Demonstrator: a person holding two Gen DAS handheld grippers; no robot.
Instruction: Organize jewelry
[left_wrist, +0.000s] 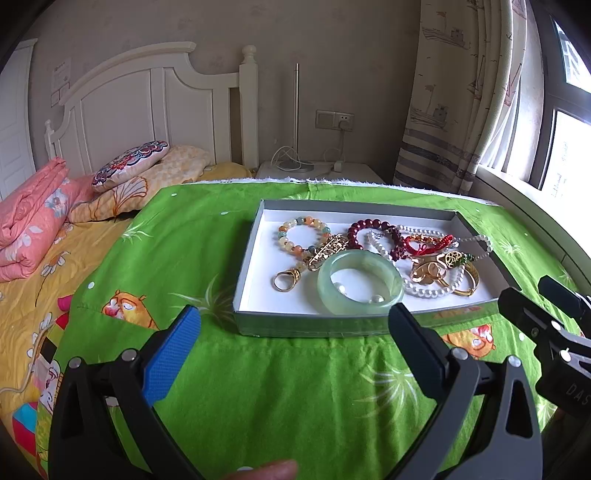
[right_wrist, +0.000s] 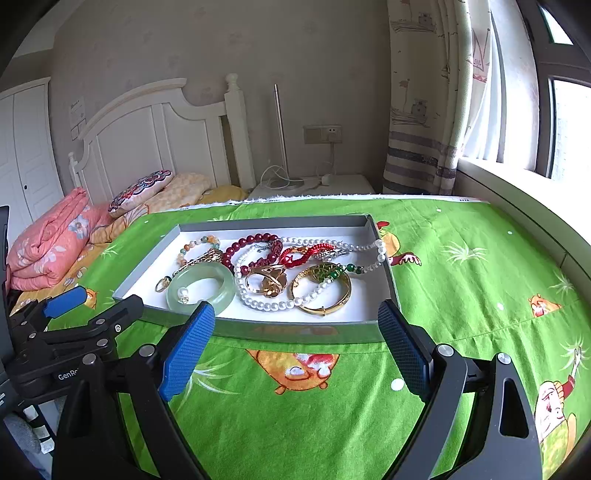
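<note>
Claws (left_wrist: 295, 325) (right_wrist: 295, 325) hover spread wide before jewelry tray (left_wrist: 245, 280).

glossy translucent bangle (left_wrist: 360, 282), shiny gold ring (left_wrist: 286, 279), matt cardboard tray (left_wrist: 255, 254) (printed cloth (left_wrist: 258, 387) beneath)

you have bare green cloth (right_wrist: 295, 424) before the tray's near wall (right_wrist: 295, 330); tangled jewelry (right_wrist: 295, 269) crowds its right half.

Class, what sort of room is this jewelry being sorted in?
Most likely a bedroom: a white headboard, folded pink quilt and pillows sit beside the green cloth holding the jewelry tray.
</note>
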